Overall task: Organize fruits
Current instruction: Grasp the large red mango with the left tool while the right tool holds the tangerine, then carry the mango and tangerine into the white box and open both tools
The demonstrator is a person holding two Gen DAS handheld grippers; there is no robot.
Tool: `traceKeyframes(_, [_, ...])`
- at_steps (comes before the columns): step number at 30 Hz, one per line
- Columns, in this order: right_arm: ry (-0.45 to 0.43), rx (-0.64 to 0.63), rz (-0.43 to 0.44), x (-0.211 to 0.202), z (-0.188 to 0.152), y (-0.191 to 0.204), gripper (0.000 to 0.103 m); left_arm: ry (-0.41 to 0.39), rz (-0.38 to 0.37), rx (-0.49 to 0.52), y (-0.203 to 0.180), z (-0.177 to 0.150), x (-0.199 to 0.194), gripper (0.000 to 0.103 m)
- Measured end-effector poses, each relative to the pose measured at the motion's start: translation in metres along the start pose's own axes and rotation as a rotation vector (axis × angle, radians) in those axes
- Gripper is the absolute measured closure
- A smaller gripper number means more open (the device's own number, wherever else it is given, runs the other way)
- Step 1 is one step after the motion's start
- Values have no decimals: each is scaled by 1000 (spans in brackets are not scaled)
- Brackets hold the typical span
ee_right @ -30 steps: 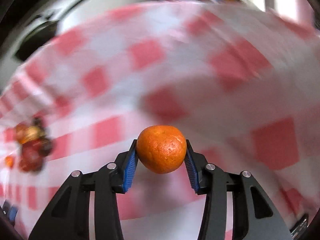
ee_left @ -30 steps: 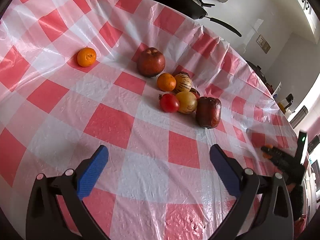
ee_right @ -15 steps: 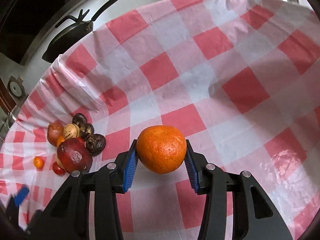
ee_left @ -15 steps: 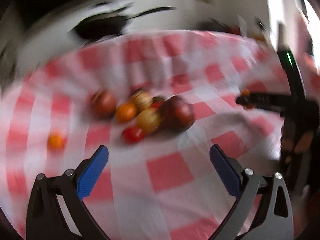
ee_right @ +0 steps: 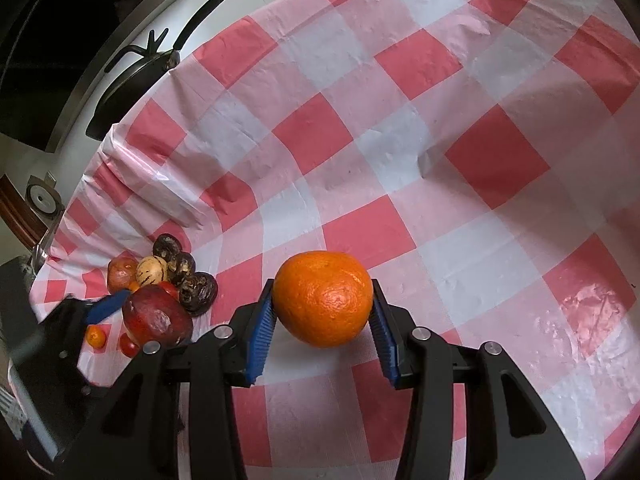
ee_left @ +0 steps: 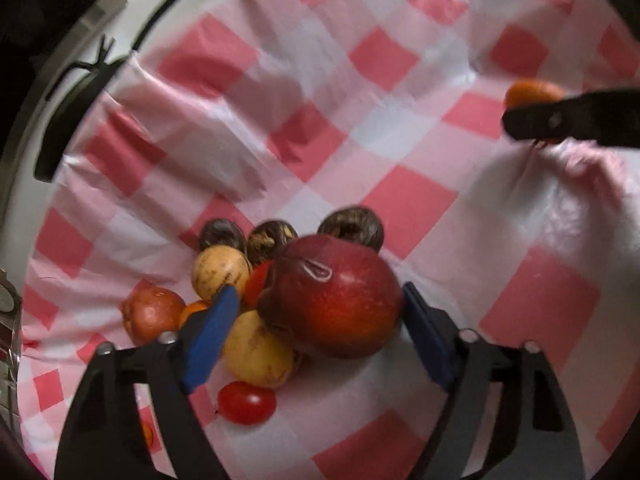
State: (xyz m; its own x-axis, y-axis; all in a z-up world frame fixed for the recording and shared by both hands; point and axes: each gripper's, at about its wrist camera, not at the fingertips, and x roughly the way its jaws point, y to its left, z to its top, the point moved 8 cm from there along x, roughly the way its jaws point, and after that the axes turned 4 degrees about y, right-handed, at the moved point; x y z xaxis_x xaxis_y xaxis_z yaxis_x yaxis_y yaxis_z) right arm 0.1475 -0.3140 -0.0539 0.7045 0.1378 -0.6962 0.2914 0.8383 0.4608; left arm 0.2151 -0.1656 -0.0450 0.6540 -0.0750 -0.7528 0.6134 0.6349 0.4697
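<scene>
Fruits: most lay in one tight heap [ee_left: 256, 300] on the checked table cloth [ee_left: 360, 128], near its far-left edge as the right wrist cam showed it; one orange [ee_right: 324, 298] was apart, carried by the right gripper [ee_right: 323, 316].
Big red fruit: dark red, largest of the heap [ee_left: 334, 298], it sat at the near-right side of the heap & leaned on a yellow one [ee_left: 256, 354].
Left gripper: [ee_left: 316, 324] its jaws were closing around the big red fruit. Right pad [ee_left: 426, 338] was just beside the skin, left pad [ee_left: 210, 334] was among the small fruits, not yet on the red one, so no grip yet, I judged.
Right gripper jaws: clamped on the orange, both blue pads pressed its sides, held above the cloth.
Step in hand: prob. to take the big red fruit out of the heap, for sorting.
How to do well: left pad should go between the red fruit & the yellow one, not on top of the neighbours; close slow, at the widest part of the fruit.
Risk: round smooth skin could slip; small red tomato [ee_left: 246, 402] & the dark wrinkled fruits [ee_left: 352, 226] could roll if pushed.
Lift: straight up first, then aside, so the heap stays.
Orange: keep it steady & away from the left side till the left grip is sure.
Unclear: whether the right pad already touched the fruit; pic was a bit blurred.
</scene>
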Motion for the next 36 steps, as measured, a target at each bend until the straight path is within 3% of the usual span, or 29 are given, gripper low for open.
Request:
traceKeyframes(4, [6,0,-3,1,0,0,58,-5,-33,26,-5,4,4,34])
traceKeyframes(9, [8,0,-5,2,-1,0,58,-22,-6,13,-9,4,1,38])
traceKeyframes(13, [4,4,-2,2,-1,0,58,-119,-85,-185,-12,-5,-39,38])
traceKeyframes(17, [4,5,-1,2,0,0,58,-221,-280,-580,-1,-49,-96,38])
traceKeyframes(19, [6,4,-3,3,-1,0,58,-249,-299,-689,3,-73,-111,38])
traceKeyframes(20, [7,4,-4,3,0,0,58,-263,-262,-736,8,-89,-118,38])
traceKeyframes(23, [6,3,-4,3,-1,0,58,-280,-174,-799,20,-115,-128,38])
traceKeyframes(26, [5,5,-2,3,0,0,58,-311,-193,-887,36,-126,-130,38])
traceKeyframes(29, [9,2,-2,3,-1,0,58,-289,-181,-899,38,-130,-122,38])
traceKeyframes(32, [7,2,2,2,-1,0,58,-279,-228,-937,38,-133,-117,38])
traceKeyframes(36, [7,2,4,2,-1,-1,58,-294,-235,-966,41,-134,-120,38])
